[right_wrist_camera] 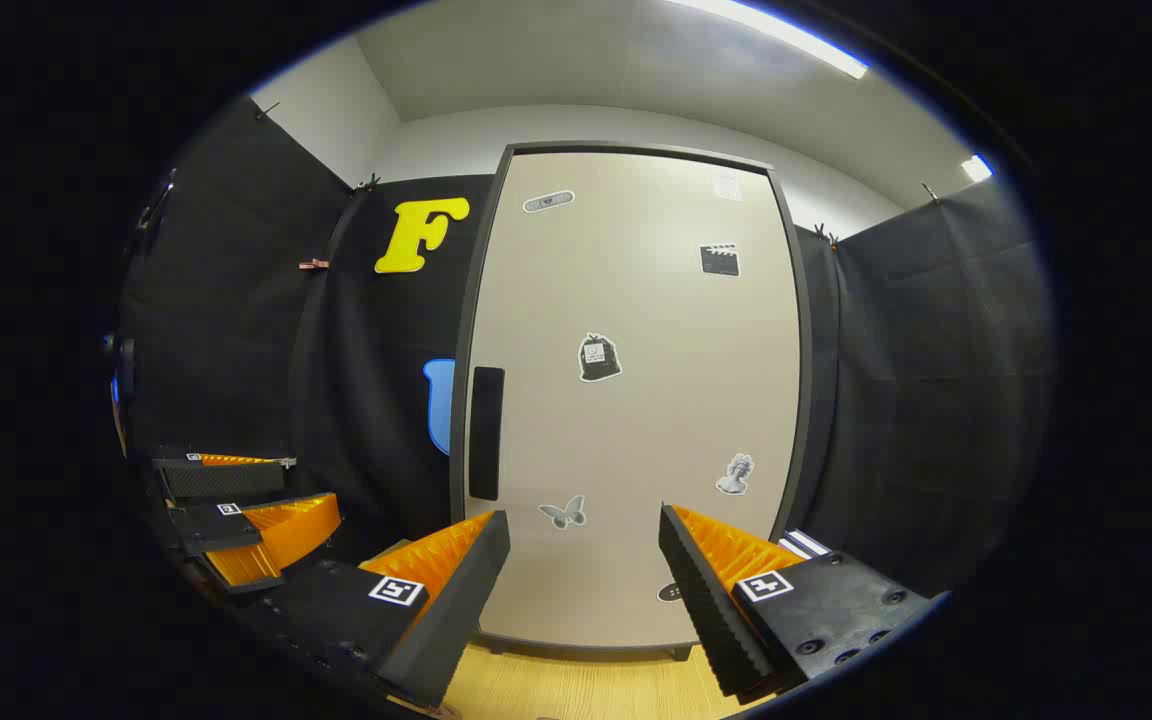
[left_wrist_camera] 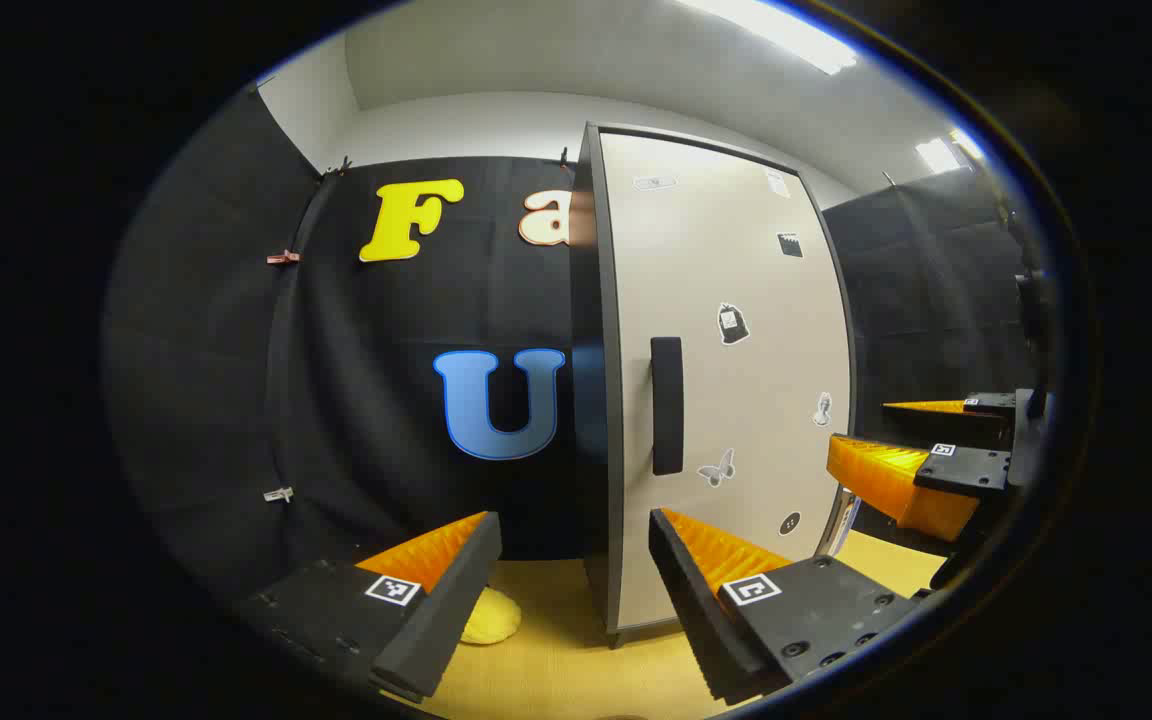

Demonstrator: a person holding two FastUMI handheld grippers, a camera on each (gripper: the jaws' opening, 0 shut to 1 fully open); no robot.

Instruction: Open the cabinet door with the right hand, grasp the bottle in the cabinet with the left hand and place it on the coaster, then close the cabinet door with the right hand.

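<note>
Beige cabinet door (right_wrist_camera: 636, 400), black handle (right_wrist_camera: 486, 432), yellow wooden table (left_wrist_camera: 556, 650).

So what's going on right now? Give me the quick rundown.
Both grippers open, left gripper and right gripper holding nothing. Cabinet door shut, its handle untouched. Yellow coaster on the table, left of the cabinet. Nothing blocking the handle.

text: none legible | cabinet door (right_wrist_camera: 636, 400) stickers: pictures only, unreadable

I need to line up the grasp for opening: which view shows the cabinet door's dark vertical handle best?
The right gripper view: the dark vertical handle sits on the beige cabinet door, seen nearly square-on. The left gripper view shows the handle obliquely.
</note>
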